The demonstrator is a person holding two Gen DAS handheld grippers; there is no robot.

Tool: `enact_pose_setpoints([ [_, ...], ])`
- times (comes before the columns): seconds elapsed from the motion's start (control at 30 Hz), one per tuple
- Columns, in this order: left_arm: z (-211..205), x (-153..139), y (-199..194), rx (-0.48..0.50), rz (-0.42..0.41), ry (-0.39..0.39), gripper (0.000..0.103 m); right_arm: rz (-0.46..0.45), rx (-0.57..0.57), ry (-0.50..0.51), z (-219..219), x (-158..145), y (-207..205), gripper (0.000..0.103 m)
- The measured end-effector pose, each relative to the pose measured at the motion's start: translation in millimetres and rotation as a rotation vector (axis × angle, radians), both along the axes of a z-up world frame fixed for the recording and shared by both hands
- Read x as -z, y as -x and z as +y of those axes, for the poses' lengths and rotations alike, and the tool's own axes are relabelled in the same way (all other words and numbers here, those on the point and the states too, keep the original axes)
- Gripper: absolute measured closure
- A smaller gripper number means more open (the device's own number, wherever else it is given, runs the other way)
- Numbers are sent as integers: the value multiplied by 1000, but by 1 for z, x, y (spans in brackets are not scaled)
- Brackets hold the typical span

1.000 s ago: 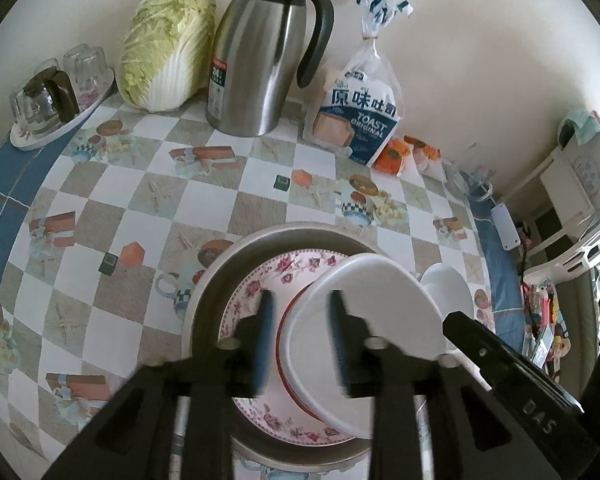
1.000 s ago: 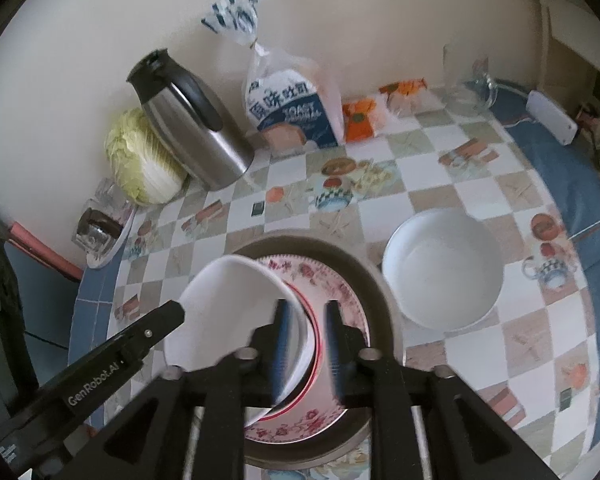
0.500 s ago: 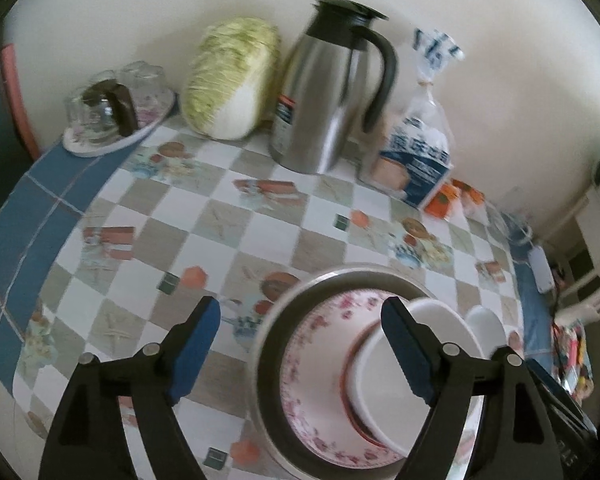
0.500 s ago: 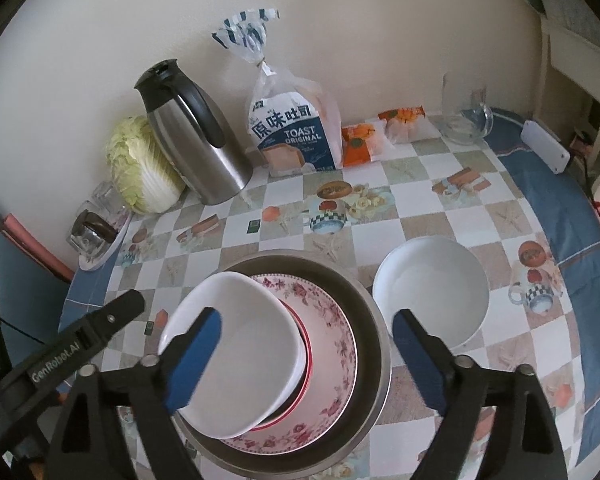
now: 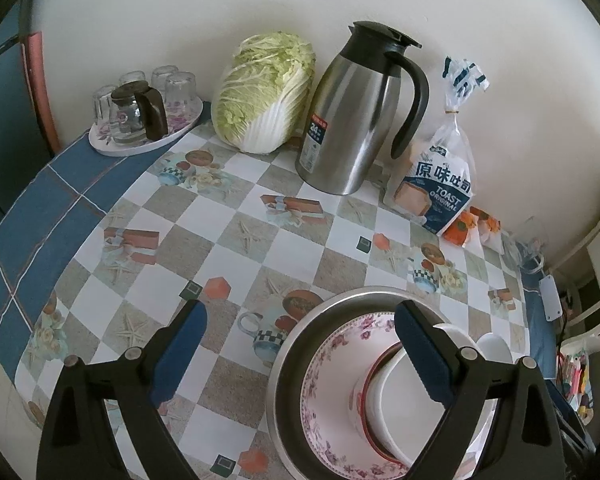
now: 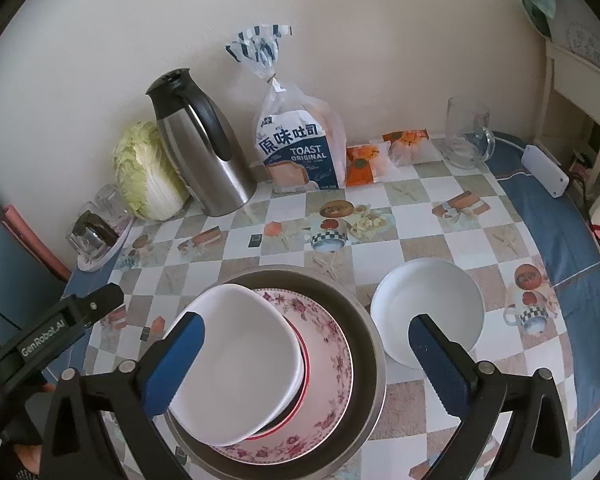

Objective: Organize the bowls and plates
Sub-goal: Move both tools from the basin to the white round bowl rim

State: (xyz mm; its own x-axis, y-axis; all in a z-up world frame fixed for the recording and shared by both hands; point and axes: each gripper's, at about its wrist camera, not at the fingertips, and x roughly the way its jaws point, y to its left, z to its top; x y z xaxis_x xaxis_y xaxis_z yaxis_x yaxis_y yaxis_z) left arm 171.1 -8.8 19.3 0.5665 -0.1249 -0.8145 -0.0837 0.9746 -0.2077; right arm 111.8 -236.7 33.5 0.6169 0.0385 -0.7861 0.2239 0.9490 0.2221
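Note:
A steel basin [image 6: 364,320] holds a pink floral plate [image 6: 332,352], a red-rimmed bowl [image 6: 305,364] and, on top, a white squarish bowl [image 6: 240,364] lying tilted. A separate white bowl [image 6: 432,308] stands on the table to the right of the basin. My right gripper [image 6: 304,364] is open and empty above the stack. My left gripper [image 5: 300,356] is open and empty over the basin's [image 5: 300,340] left rim, with the floral plate [image 5: 332,376] and stacked bowls [image 5: 380,404] below it. The left gripper's body shows in the right wrist view [image 6: 52,332].
Along the wall stand a cabbage [image 5: 264,92], a steel thermos jug [image 5: 356,112], a toast bag [image 5: 436,184], orange snack packs [image 6: 364,164] and a glass mug [image 6: 466,136]. A tray of glasses [image 5: 140,116] sits far left. A white power strip [image 6: 544,170] lies right.
Both grippers opened and let go of the white squarish bowl, which now rests on the stack. Both pulled back and up; the left one shifted left.

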Motion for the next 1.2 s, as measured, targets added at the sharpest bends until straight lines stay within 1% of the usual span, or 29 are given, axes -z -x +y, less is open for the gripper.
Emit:
enact_pose_setpoints([
  [0.13,0,-4,2,-10,-18,8,8,-21,7,0,-5,-5,3,0],
  [0.27,-4,-10,5,0,-39,8,8,-47,18,-44,-18,-14,8,0],
  [0.33,-7,-13,6,8,-47,9,8,-58,30,-69,-30,-19,13,0],
  [0.47,-16,-17,9,37,-74,-10,8,-65,81,-60,-57,-25,23,0],
  [0.63,-31,-19,10,85,-87,-20,8,-22,161,-53,-98,-17,34,0],
  [0.83,-51,-25,13,143,-89,-17,8,-12,216,-81,-129,-10,44,0],
  [0.9,-59,-25,14,163,-79,-37,8,-2,223,-74,-134,-7,45,0],
  [0.97,-72,-25,15,195,-74,-81,8,11,223,-65,-136,-3,45,0],
  [1.07,-91,-23,15,251,-60,-143,8,23,214,-81,-138,4,42,0],
  [1.2,-112,-29,12,311,-36,-182,8,39,217,-94,-141,14,40,0],
])
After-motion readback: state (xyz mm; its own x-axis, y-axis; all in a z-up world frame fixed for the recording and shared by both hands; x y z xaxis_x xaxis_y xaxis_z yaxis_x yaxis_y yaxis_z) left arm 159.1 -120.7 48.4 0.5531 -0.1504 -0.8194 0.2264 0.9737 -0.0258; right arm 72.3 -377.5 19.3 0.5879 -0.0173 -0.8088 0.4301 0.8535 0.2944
